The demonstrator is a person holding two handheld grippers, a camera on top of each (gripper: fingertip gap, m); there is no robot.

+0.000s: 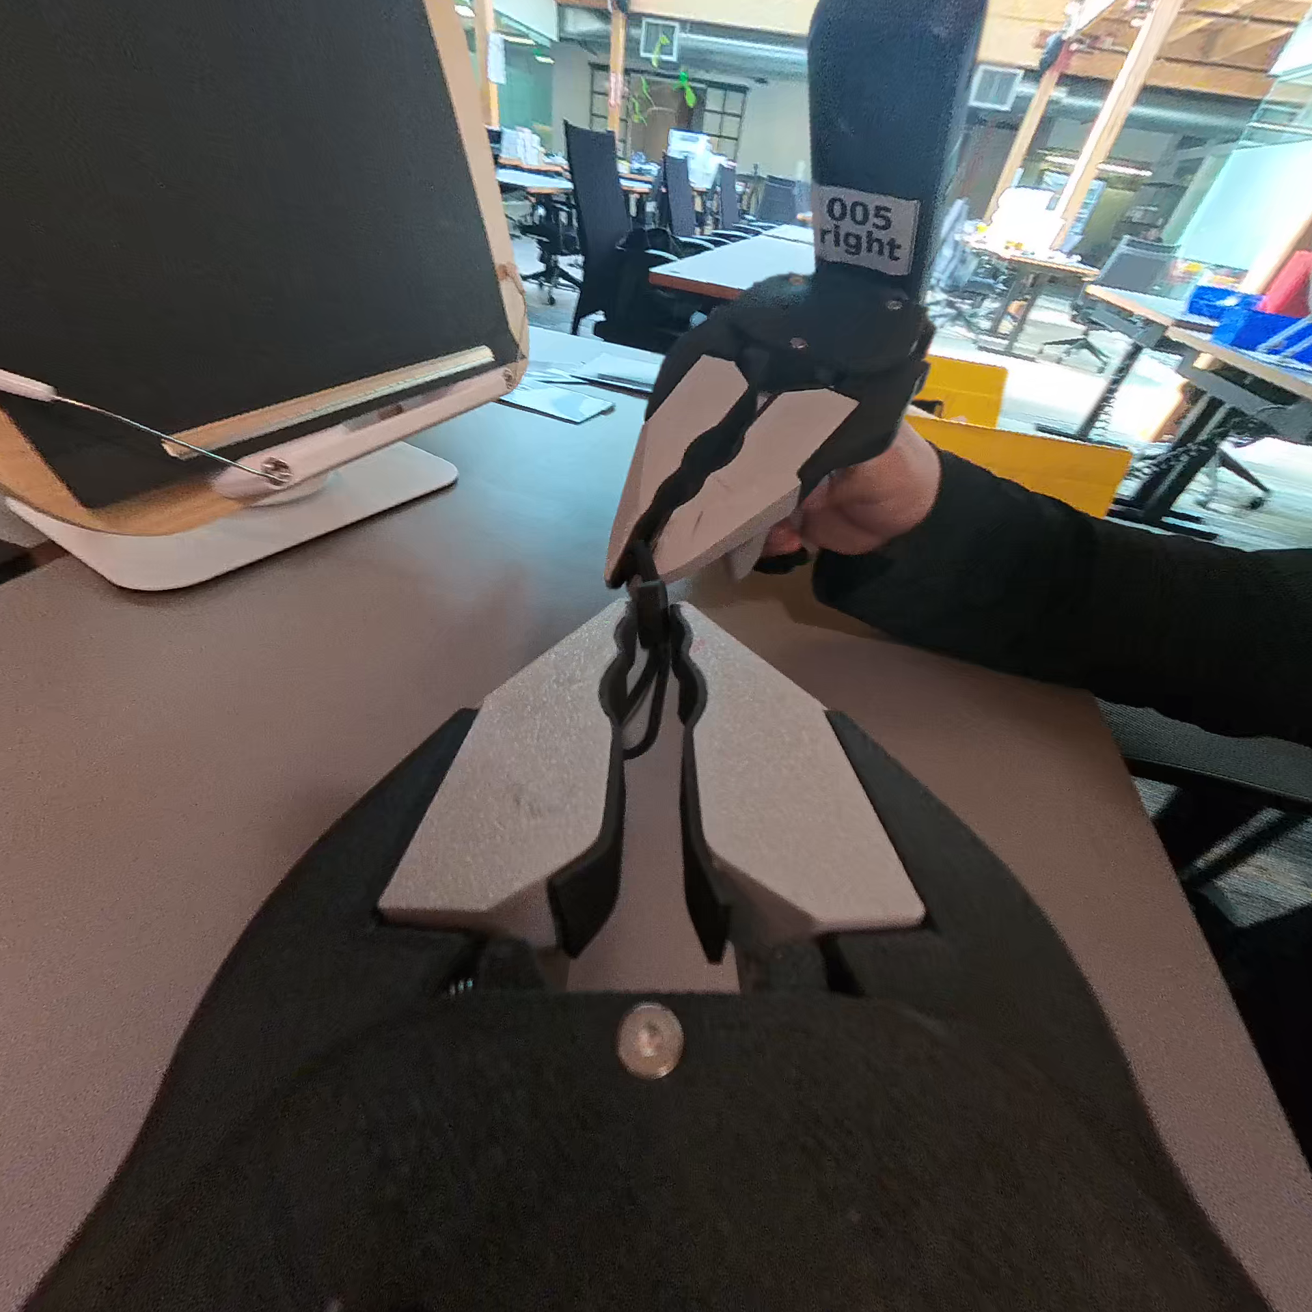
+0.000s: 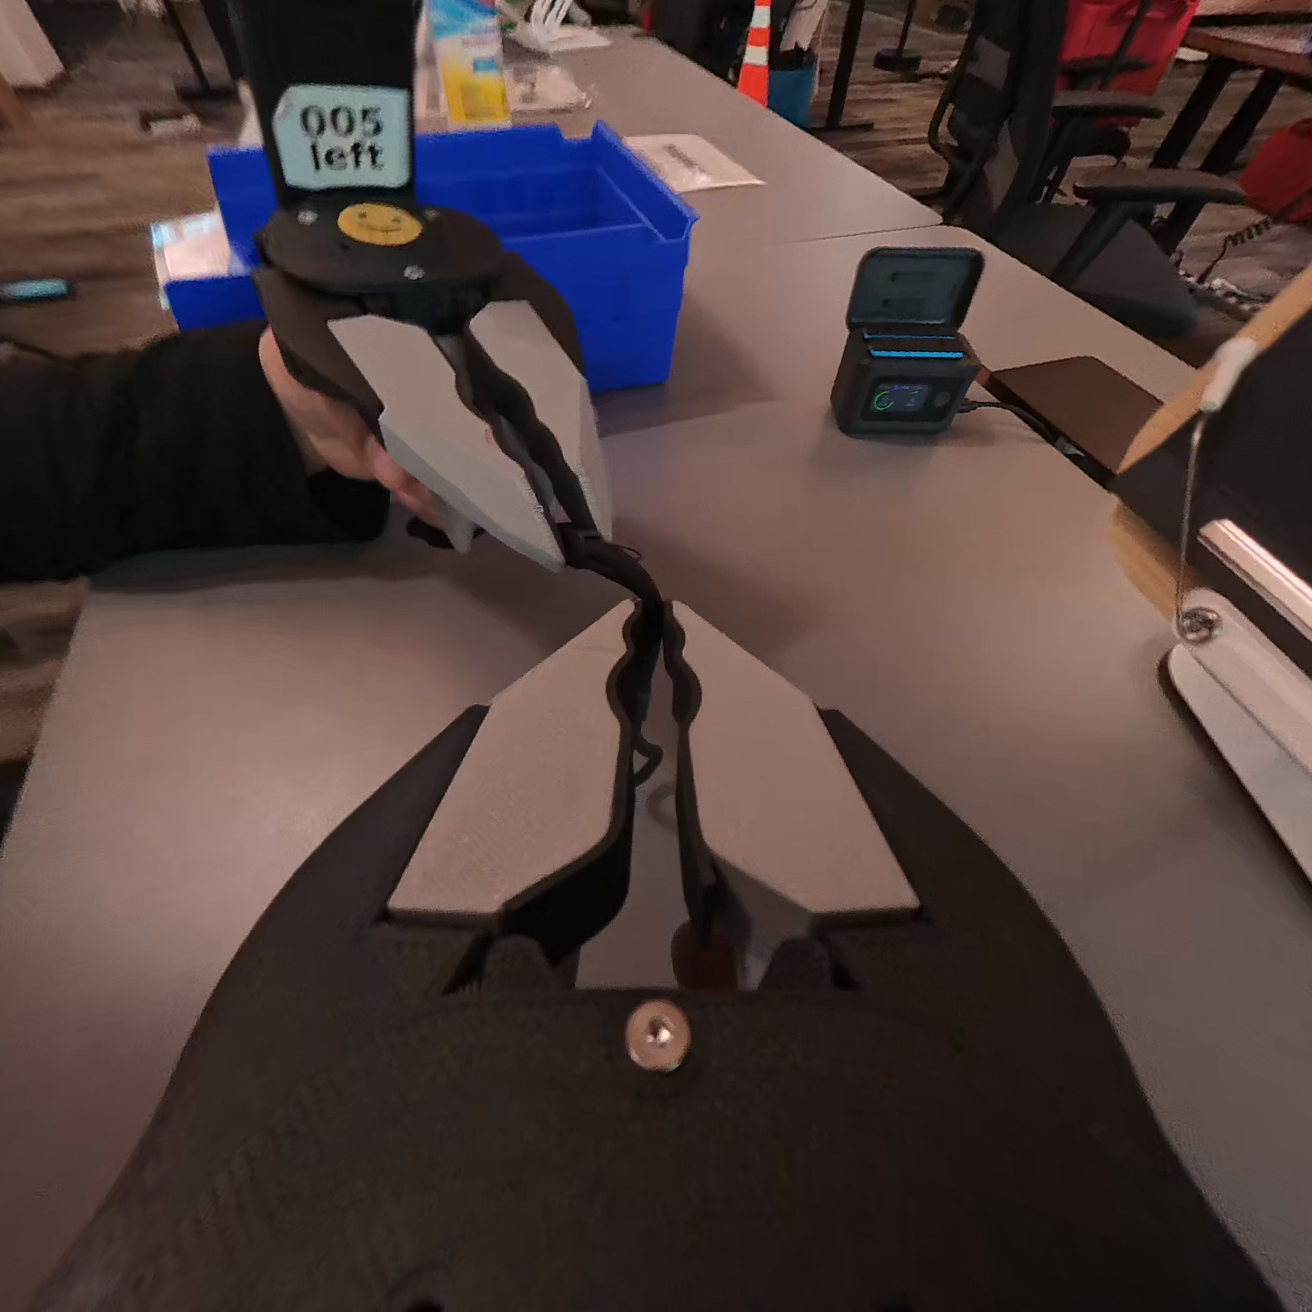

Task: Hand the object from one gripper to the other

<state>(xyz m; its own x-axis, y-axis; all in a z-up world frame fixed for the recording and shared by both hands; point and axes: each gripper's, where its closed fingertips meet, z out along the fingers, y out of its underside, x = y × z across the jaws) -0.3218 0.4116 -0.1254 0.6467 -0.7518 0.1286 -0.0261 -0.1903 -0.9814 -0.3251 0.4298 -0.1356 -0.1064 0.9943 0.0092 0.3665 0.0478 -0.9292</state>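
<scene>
Above the grey table (image 1: pixel 213 710), the left gripper (image 1: pixel 649 610) and right gripper (image 2: pixel 653 607) are both pinching a thin black strap (image 2: pixel 642 578). If neither releases, pulling apart risks straining it.

Each gripper (image 1: pixel 652 616) (image 2: pixel 652 610) has grey wedge fingers (image 1: pixel 529 781) with wavy black pads, a black body, a silver screw (image 1: pixel 649 1040), a white label; black sleeves (image 1: pixel 1107 596).

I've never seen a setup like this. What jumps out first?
Two hand-held black-and-grey grippers meet tip to tip above a grey table, both pinching one small black strap-like object: the left gripper and the right gripper, jaws closed on it. Behind sits a bright blue plastic bin.
</scene>
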